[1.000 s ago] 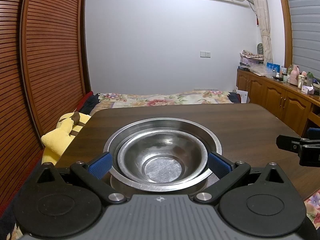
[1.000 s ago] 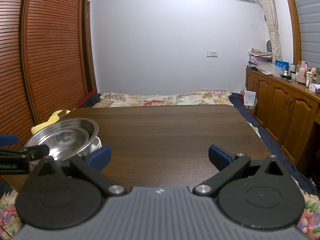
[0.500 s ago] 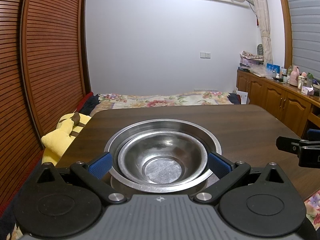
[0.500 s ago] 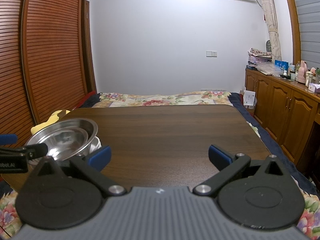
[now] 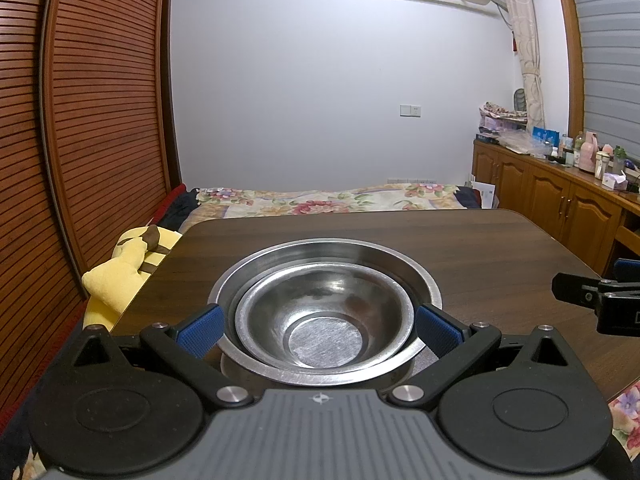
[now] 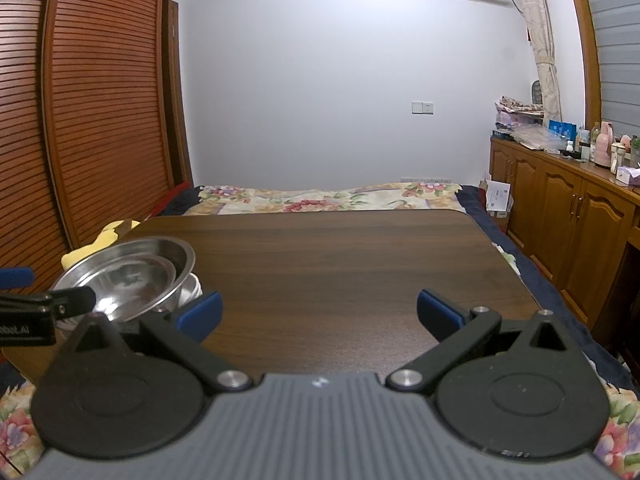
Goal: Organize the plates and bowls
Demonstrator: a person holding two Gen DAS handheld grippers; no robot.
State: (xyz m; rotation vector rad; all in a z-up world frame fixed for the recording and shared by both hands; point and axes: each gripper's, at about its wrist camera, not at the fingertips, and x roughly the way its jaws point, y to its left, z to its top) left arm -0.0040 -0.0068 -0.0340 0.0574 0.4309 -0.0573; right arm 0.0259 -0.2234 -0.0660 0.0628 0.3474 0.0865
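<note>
A small steel bowl (image 5: 320, 316) sits nested in a larger steel bowl (image 5: 424, 276), stacked on more dishes on the dark wooden table (image 5: 480, 248). My left gripper (image 5: 318, 326) is open, its blue pads on either side of the stack near the rim, apparently not touching. The stack also shows in the right wrist view (image 6: 132, 276), at the table's left. My right gripper (image 6: 318, 312) is open and empty over the table's near edge, right of the stack. Its finger shows in the left wrist view (image 5: 592, 296).
A yellow plush toy (image 5: 124, 264) lies off the table's left edge. A bed with a floral cover (image 5: 320, 200) is beyond the table. Wooden cabinets (image 5: 560, 208) with bottles line the right wall. A slatted wardrobe (image 5: 80, 120) stands at the left.
Almost nothing has moved. Both grippers stay open, and the view of the bowl stack shifts only slightly.
</note>
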